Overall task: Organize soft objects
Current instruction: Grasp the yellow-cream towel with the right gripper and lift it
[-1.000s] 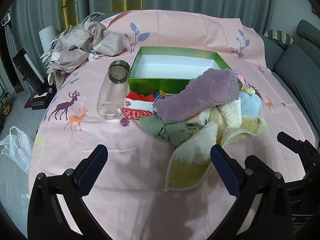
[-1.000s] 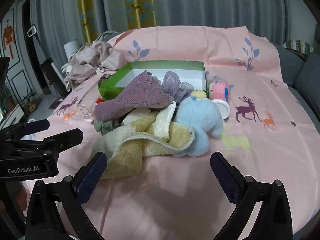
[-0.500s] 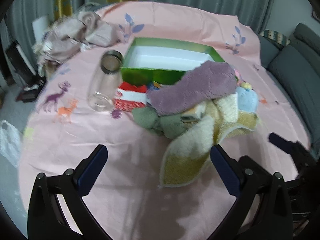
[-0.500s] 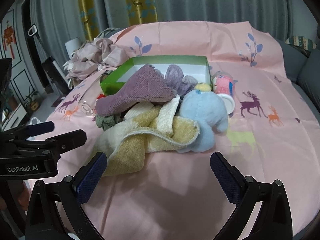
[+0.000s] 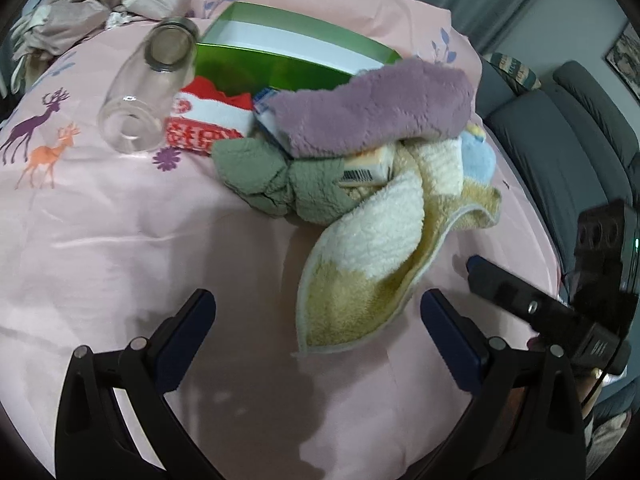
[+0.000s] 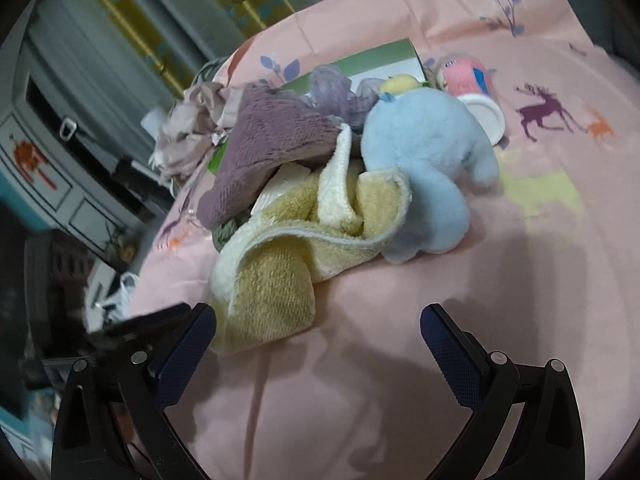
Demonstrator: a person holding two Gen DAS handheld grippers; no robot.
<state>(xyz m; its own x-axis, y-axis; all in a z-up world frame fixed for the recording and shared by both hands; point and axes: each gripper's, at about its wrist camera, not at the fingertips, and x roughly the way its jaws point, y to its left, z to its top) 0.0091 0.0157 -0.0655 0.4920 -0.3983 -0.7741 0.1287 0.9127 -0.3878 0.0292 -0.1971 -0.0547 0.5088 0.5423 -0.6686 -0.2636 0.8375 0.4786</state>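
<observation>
A heap of soft things lies on the pink cloth: a yellow and cream towel (image 5: 372, 264) (image 6: 288, 248), a purple fluffy cloth (image 5: 372, 108) (image 6: 272, 144), a green cloth (image 5: 280, 176), a red and white cloth (image 5: 204, 120) and a light blue plush toy (image 6: 424, 168) (image 5: 476, 156). Behind the heap stands an open green box (image 5: 280, 48) (image 6: 380, 60). My left gripper (image 5: 318, 320) is open just short of the towel's near corner. My right gripper (image 6: 318, 332) is open too, its left finger beside the towel's near end. Neither holds anything.
A clear glass bottle (image 5: 148, 84) lies on its side left of the box. A pink cup (image 6: 472, 88) lies right of the plush toy. Crumpled beige fabric (image 5: 100, 4) sits at the far left. A grey sofa (image 5: 568, 128) borders the right side.
Both grippers have moved forward and down toward the heap, which now looks larger. The right view has tilted. The objects themselves have not moved.
</observation>
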